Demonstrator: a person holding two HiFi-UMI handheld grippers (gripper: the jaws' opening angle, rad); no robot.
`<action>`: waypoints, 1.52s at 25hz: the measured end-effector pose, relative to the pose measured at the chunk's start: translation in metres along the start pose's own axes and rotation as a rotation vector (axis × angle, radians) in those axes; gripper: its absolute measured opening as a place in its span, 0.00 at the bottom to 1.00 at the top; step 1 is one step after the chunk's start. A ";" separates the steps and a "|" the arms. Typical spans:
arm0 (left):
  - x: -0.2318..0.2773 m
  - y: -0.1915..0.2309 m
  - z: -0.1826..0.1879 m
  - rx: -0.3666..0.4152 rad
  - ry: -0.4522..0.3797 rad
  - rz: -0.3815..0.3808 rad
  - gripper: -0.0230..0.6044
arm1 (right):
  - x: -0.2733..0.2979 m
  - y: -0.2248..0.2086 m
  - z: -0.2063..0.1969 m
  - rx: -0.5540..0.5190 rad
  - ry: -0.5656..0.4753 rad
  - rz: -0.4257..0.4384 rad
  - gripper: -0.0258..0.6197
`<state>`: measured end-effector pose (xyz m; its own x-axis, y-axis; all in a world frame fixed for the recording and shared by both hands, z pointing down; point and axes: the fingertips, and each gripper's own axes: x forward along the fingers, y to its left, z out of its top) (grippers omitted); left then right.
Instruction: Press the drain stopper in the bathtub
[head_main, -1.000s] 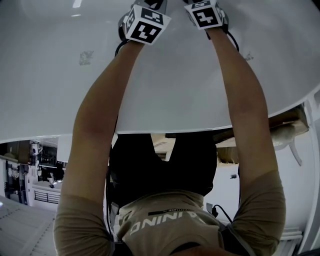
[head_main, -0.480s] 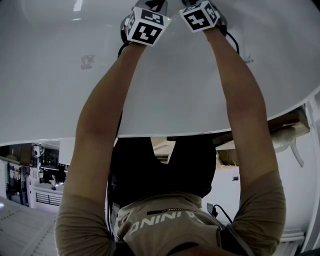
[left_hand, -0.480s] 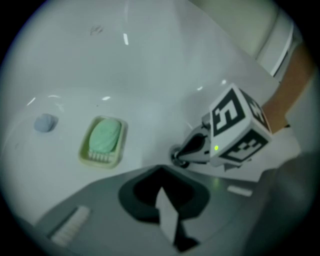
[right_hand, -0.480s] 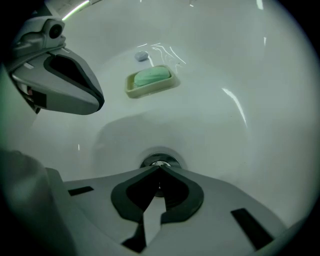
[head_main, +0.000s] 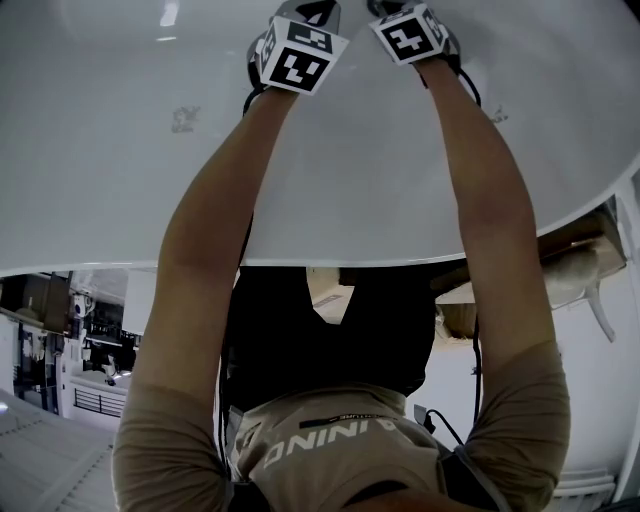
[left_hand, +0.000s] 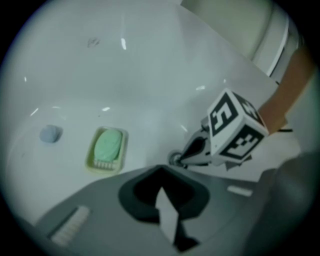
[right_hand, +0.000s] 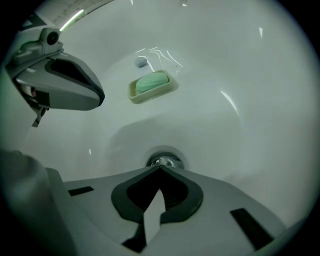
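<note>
The round chrome drain stopper (right_hand: 165, 161) sits in the white bathtub floor (right_hand: 235, 75). My right gripper (right_hand: 161, 169) is shut with nothing in it, and its joined tips rest at the stopper's near edge. In the left gripper view, the right gripper's tip is down on the drain stopper (left_hand: 174, 159). My left gripper (left_hand: 160, 169) is shut and empty, hovering just beside the right one. In the head view only the left marker cube (head_main: 298, 55) and the right marker cube (head_main: 408, 35) show at the top, with both arms stretched into the tub.
A pale dish with green soap (right_hand: 153, 85) lies on the tub floor beyond the drain, with a small blue-grey object (right_hand: 141, 61) behind it. The tub's curved rim (head_main: 400, 255) crosses below the forearms. The left gripper's body (right_hand: 65, 85) hangs at the upper left.
Both arms stay reached into the tub. The marker cubes have shifted only slightly in the head view, and the tub rim sits a little higher.
</note>
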<state>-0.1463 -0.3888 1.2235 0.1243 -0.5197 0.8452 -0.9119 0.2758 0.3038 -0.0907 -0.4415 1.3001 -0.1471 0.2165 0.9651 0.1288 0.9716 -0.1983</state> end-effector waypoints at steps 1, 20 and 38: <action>-0.006 -0.002 0.001 0.003 0.001 0.003 0.04 | -0.006 0.003 -0.001 -0.016 0.006 0.001 0.05; -0.226 -0.077 0.155 0.104 -0.095 0.037 0.04 | -0.306 0.035 0.067 0.023 -0.183 -0.081 0.05; -0.431 -0.188 0.237 0.138 -0.232 0.036 0.04 | -0.551 0.132 0.074 0.166 -0.475 -0.089 0.05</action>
<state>-0.1208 -0.4089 0.6981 0.0126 -0.6877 0.7259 -0.9609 0.1925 0.1990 -0.0649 -0.4255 0.7298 -0.5846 0.1140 0.8033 -0.0564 0.9820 -0.1804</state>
